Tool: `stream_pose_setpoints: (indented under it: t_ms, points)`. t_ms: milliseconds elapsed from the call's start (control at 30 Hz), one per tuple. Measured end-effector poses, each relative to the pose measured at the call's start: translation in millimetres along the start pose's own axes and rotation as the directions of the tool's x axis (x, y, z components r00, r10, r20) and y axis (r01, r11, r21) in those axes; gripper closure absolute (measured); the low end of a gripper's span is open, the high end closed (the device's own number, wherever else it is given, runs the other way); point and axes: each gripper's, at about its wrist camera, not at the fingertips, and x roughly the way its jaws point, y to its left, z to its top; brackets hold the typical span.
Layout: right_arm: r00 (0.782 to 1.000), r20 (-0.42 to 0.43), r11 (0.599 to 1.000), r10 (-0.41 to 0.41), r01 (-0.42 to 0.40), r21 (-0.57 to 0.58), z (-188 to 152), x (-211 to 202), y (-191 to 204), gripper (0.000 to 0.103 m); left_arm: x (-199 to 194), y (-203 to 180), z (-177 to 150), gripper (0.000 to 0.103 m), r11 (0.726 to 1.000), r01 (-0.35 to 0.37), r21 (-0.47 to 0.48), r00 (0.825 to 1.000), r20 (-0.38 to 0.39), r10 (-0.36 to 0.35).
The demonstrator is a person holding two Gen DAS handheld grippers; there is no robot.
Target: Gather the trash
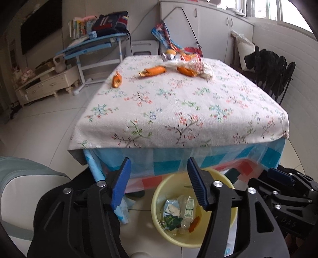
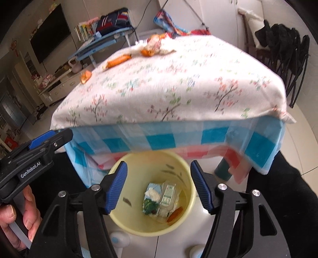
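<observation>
while both grippers gape, bin (image 2: 139, 226) below

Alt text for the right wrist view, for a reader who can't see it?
An open hand-held gripper hangs over a yellow bin holding cartons and wrappers. Beyond it, a floral-clothed table carries orange peels and litter at its far end.

Daylight entered from a window (image 1: 278, 10) at the upper right of the left wrist view, blown out white. Both views bowed strongly with dark corners. The right wrist view was smeared by motion blur, worst on the tablecloth (image 2: 169, 83).
</observation>
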Motion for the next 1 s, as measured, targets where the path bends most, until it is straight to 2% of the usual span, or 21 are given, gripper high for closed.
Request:
stream_pose_setpoints:
  t_ms: [233,1000]
  points:
    - [0.998,0.056,1.0,-0.026,0.026,-0.009,3,-7,1,0.035,-4,2,1,0.041,1.0,-0.029,0.002,0.999,0.038,0.029]
    - [0.994,0.103,0.998,-0.042,0.046,-0.04,4,-13,4,0.033,-9,5,0,0.035,0.998,-0.065,-0.022,0.994,0.084,0.066]
